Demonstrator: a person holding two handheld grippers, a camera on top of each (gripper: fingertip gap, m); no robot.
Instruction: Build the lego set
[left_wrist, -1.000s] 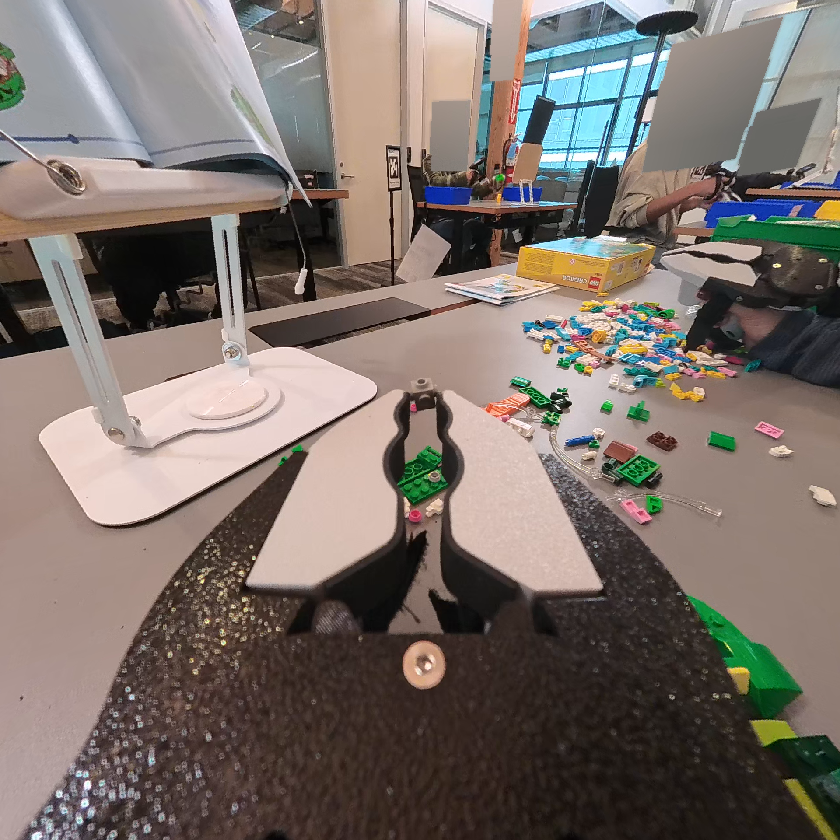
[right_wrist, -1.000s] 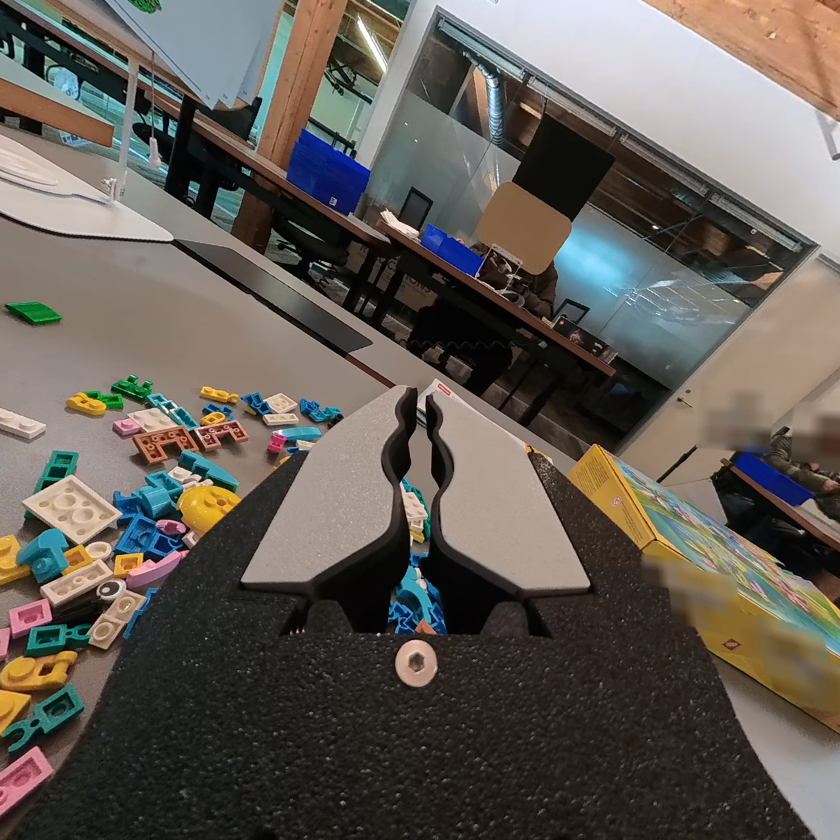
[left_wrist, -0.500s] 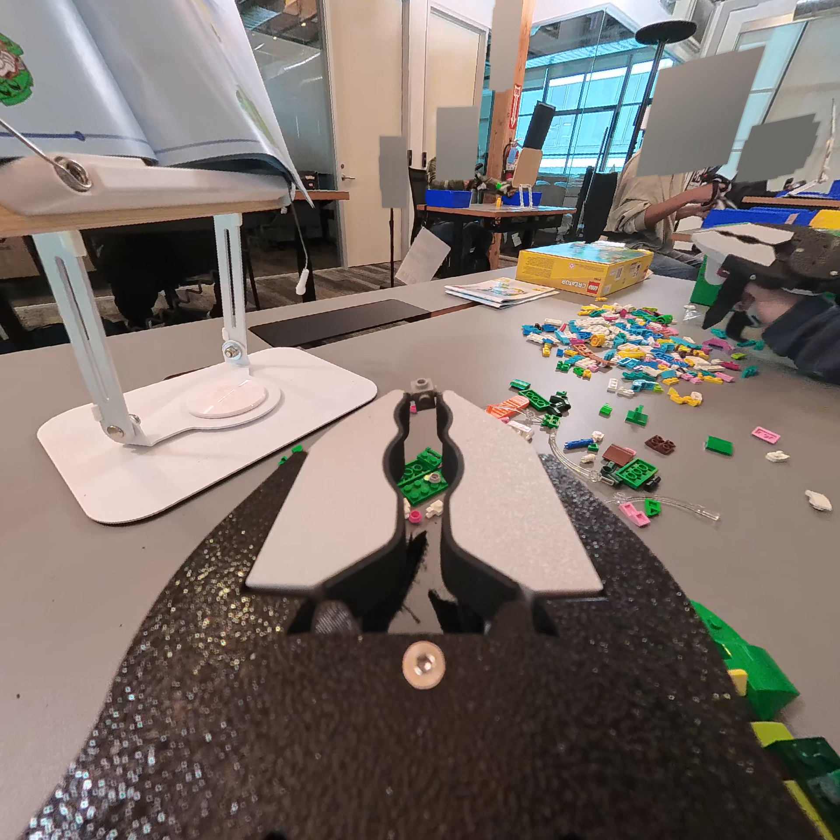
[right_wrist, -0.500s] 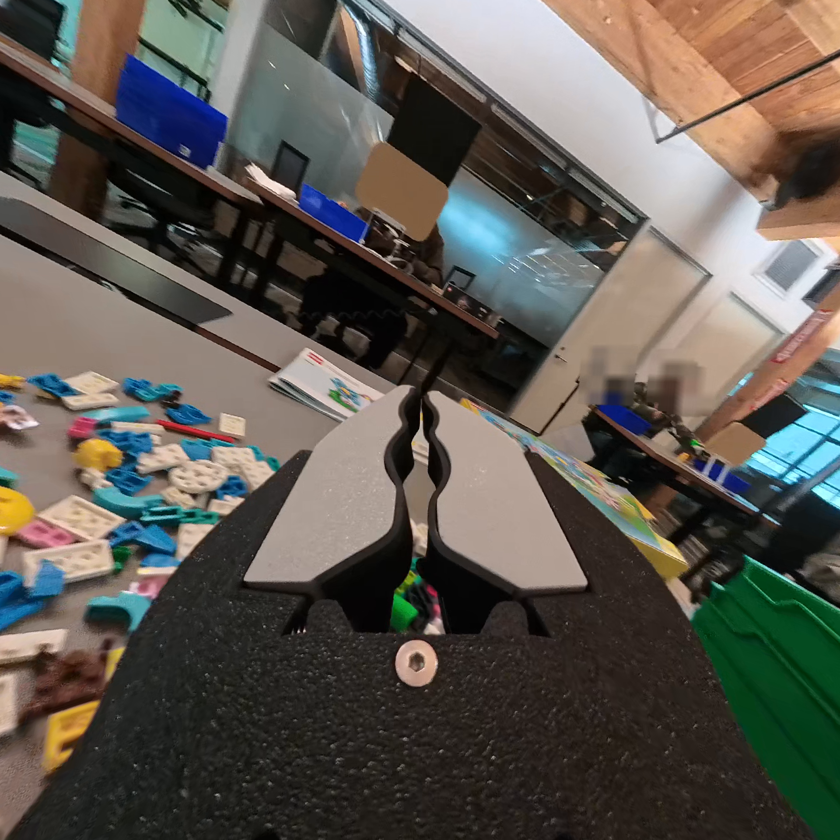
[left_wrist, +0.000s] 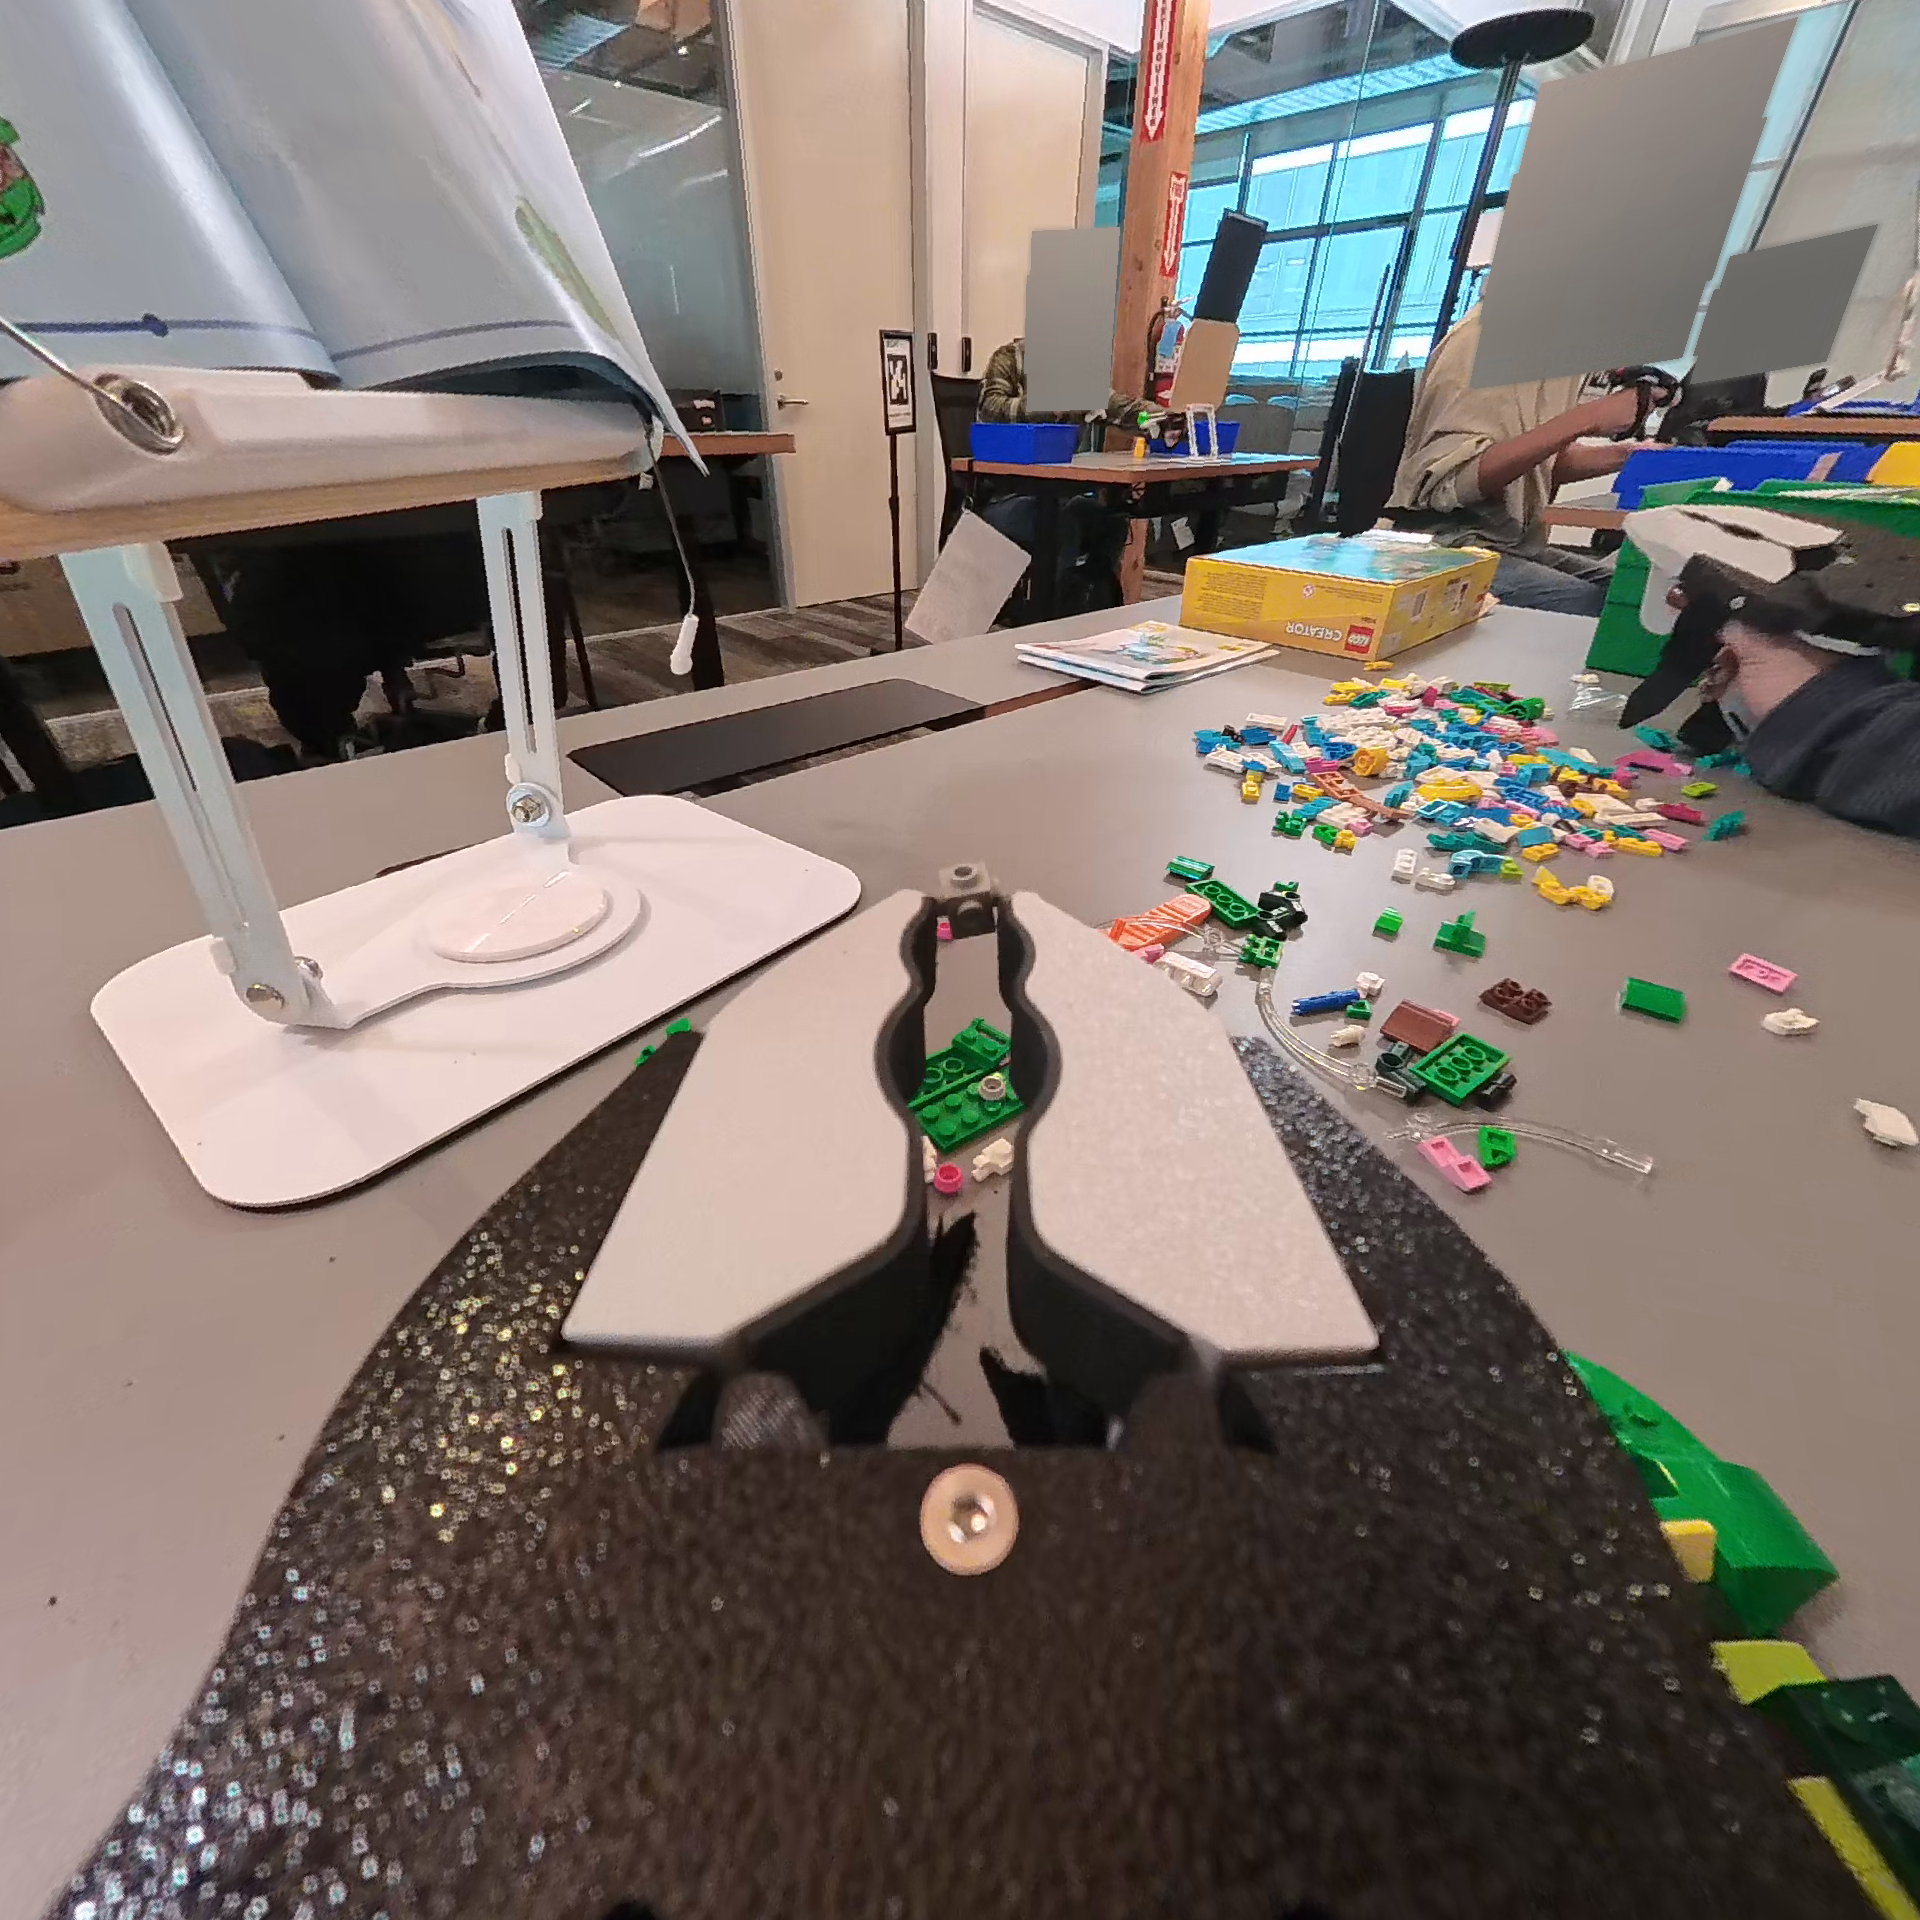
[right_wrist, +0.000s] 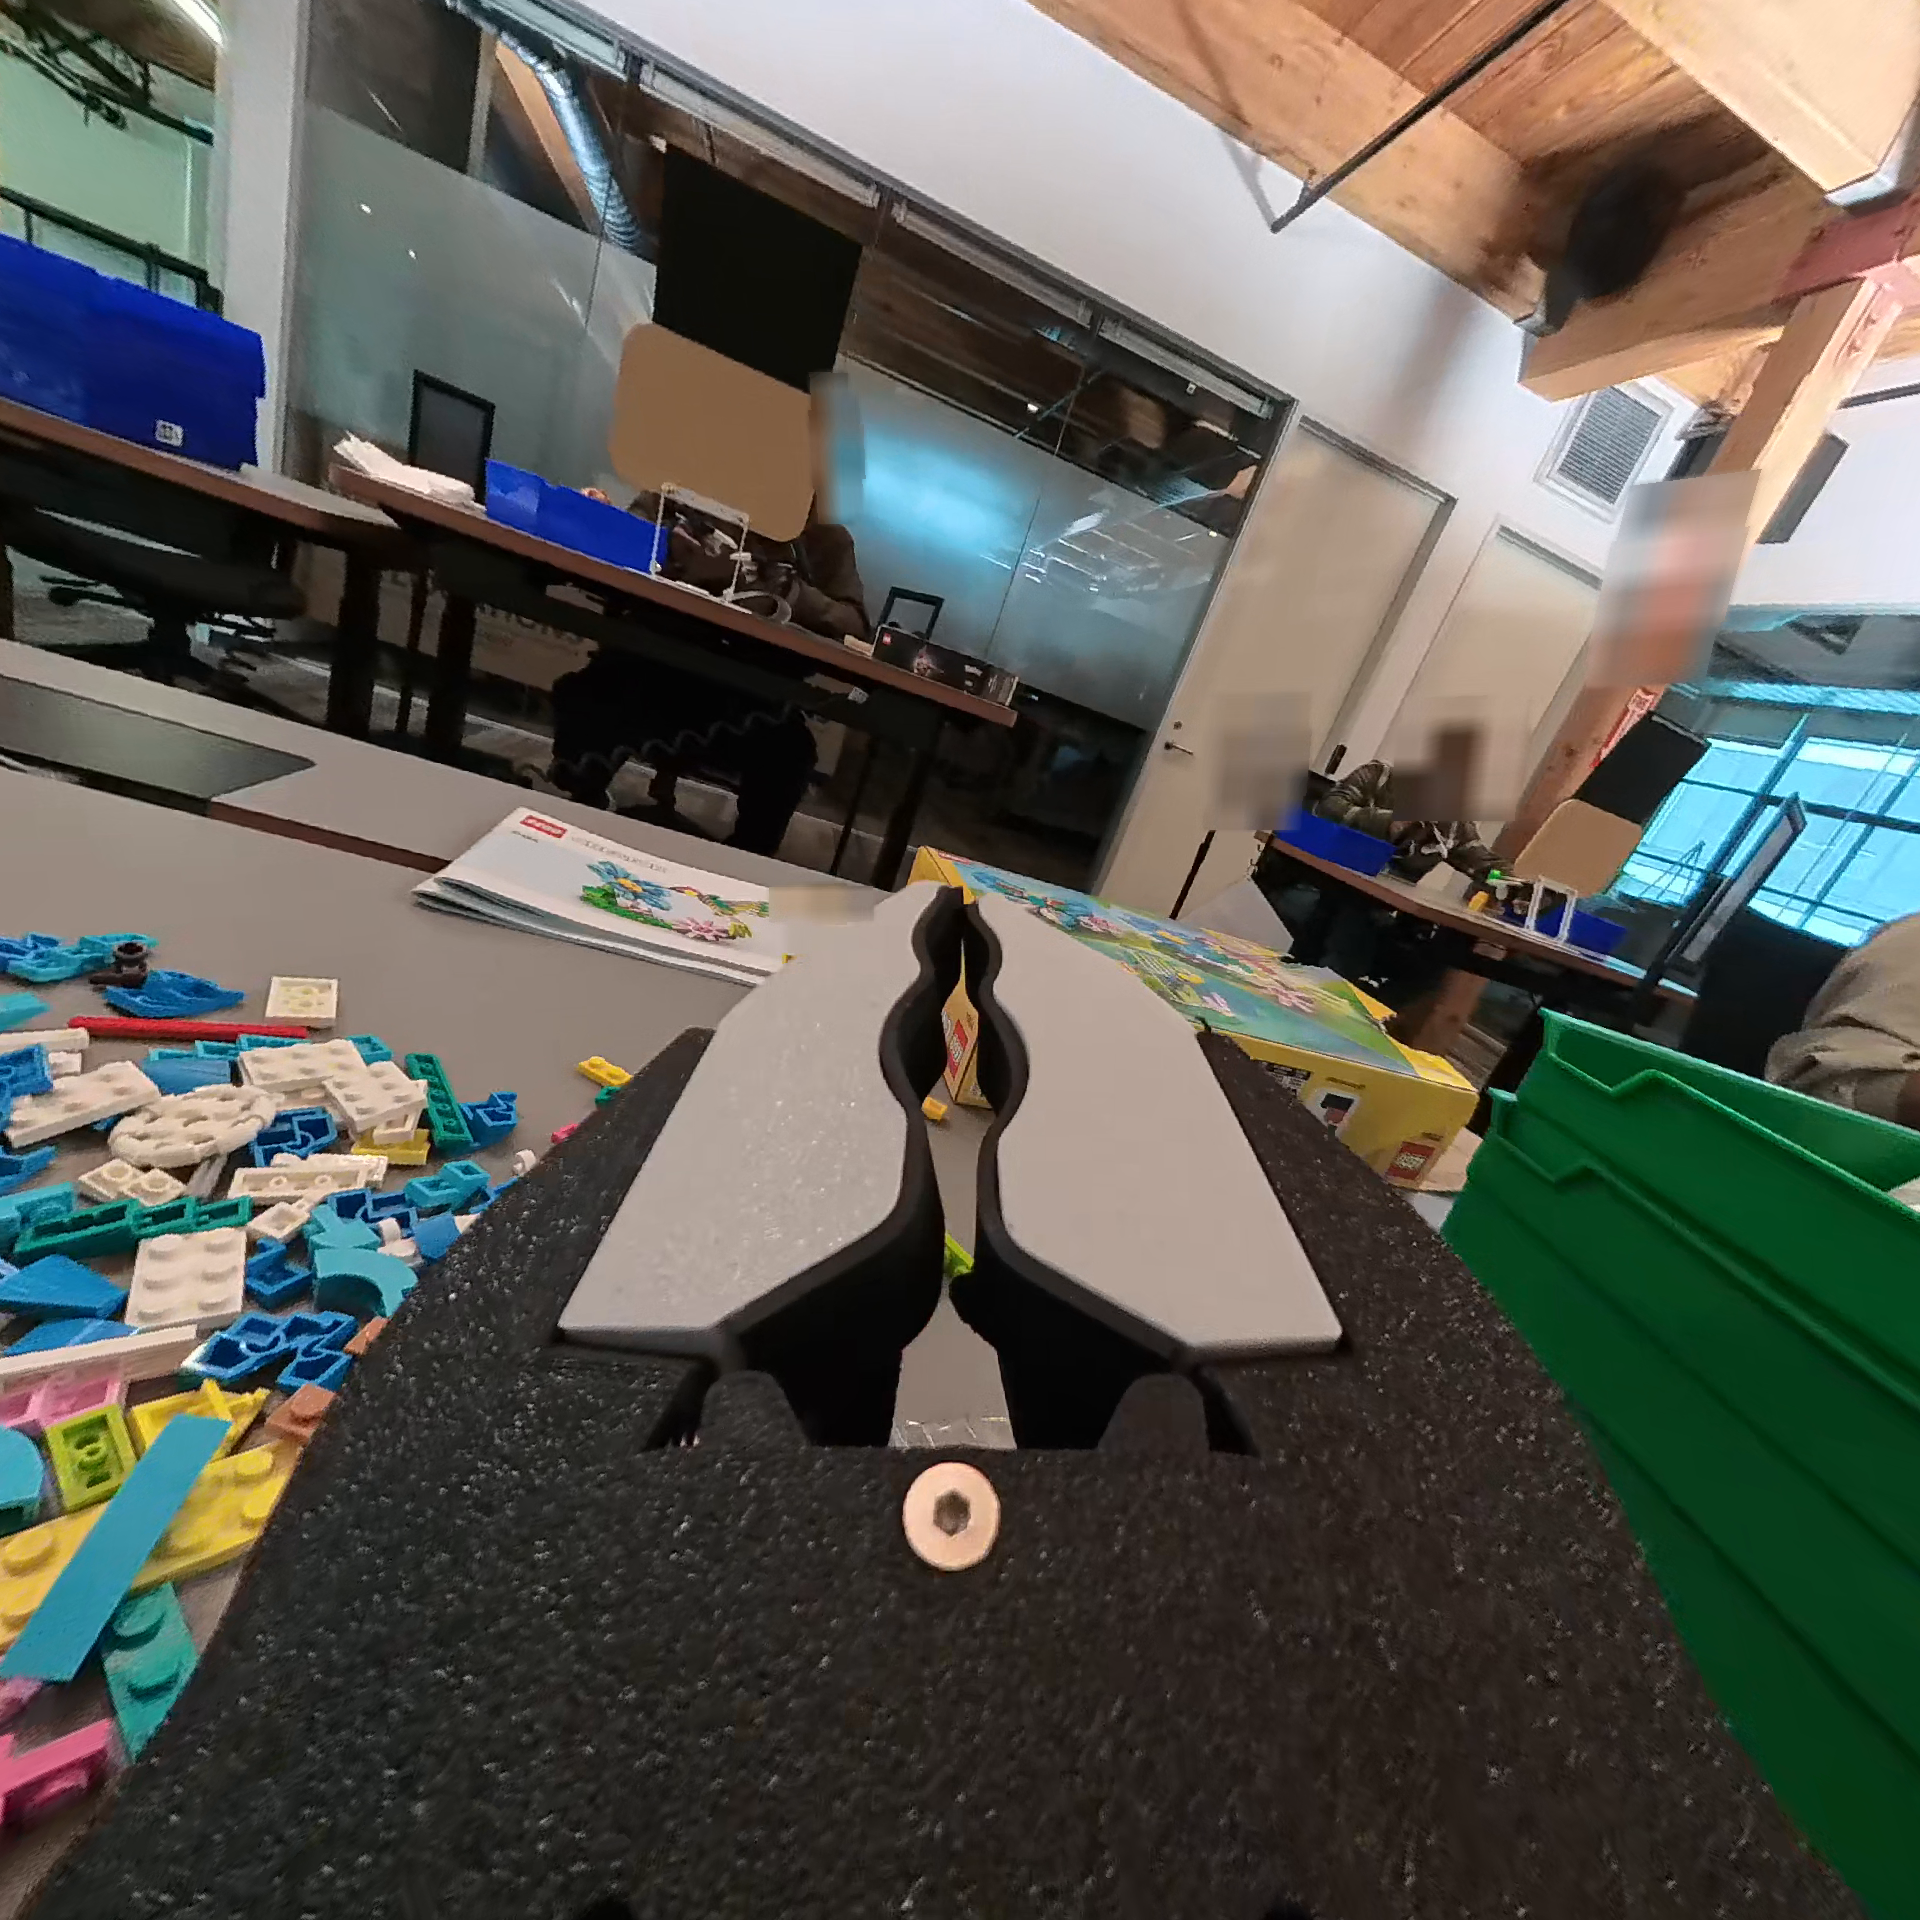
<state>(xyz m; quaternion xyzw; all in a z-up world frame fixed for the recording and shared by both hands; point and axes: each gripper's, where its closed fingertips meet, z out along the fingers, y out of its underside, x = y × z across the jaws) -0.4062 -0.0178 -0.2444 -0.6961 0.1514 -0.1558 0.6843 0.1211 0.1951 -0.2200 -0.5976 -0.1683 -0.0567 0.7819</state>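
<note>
The left tool (left_wrist: 966, 914) has a wide black body with a rough, grainy surface that glitters in the light. Its two fingers (left_wrist: 790, 1132) carry flat light grey plates on top, with black wavy inner edges. One silver screw (left_wrist: 968, 1534) with a hex socket sits in the middle of the body. The right tool (right_wrist: 958, 914) is made the same way: matte black grainy body, grey finger plates, one silver hex screw (right_wrist: 950, 1520). In the left wrist view, a dark blue sleeve (left_wrist: 1839, 732) covers the arm behind the right tool
</note>
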